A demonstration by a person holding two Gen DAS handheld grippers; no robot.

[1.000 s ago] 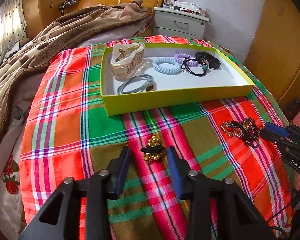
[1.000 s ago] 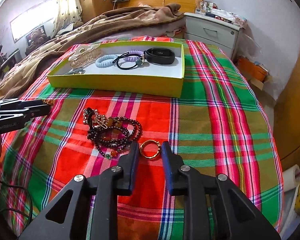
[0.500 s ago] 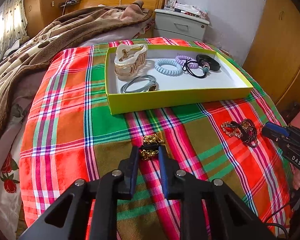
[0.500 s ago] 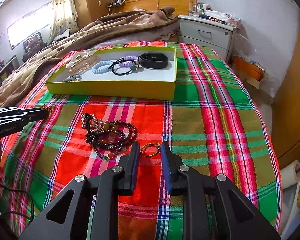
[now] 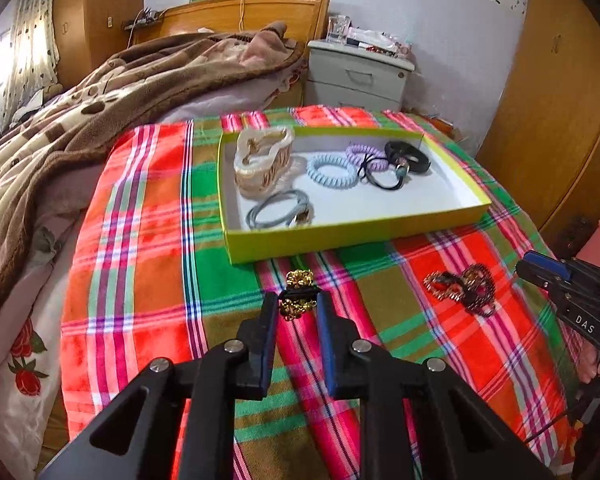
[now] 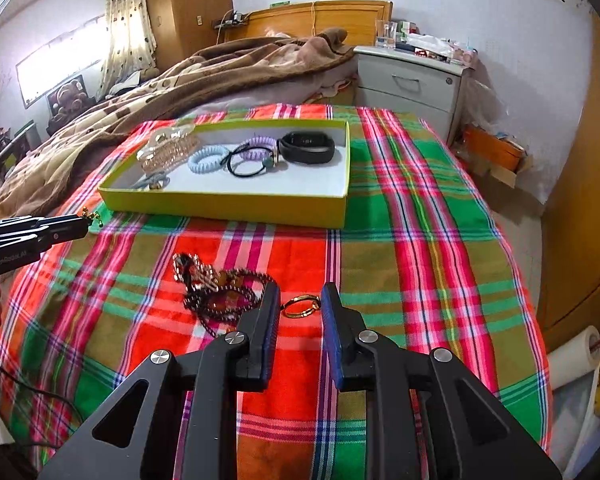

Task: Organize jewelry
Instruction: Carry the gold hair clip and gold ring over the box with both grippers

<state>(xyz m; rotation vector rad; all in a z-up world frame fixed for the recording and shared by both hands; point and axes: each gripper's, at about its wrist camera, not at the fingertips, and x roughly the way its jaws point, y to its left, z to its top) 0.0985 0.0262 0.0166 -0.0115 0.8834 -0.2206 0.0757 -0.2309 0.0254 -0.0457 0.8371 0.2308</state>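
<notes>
My left gripper point(image 5: 297, 304) is shut on a gold-beaded black hair tie point(image 5: 299, 295) and holds it above the plaid blanket, in front of the yellow-green box point(image 5: 352, 236). It also shows in the right wrist view point(image 6: 82, 220), lifted with the gold beads at its tip. My right gripper point(image 6: 300, 304) is shut on a gold ring point(image 6: 299, 305) and holds it over the blanket. A pile of dark beaded bracelets point(image 6: 216, 288) lies on the blanket left of the ring. The box holds a cream claw clip point(image 5: 262, 164), coil hair ties point(image 5: 332, 171) and a black band point(image 5: 408, 156).
The plaid blanket point(image 6: 420, 240) covers the bed end. A brown quilt point(image 5: 80, 120) is heaped at the left. A grey nightstand point(image 6: 412, 80) stands behind the bed. Wooden wardrobe doors point(image 5: 560, 100) are at the right.
My left gripper closed on the gold-beaded hair tie and lifted it. My right gripper has risen with the gold ring held between its fingers.
</notes>
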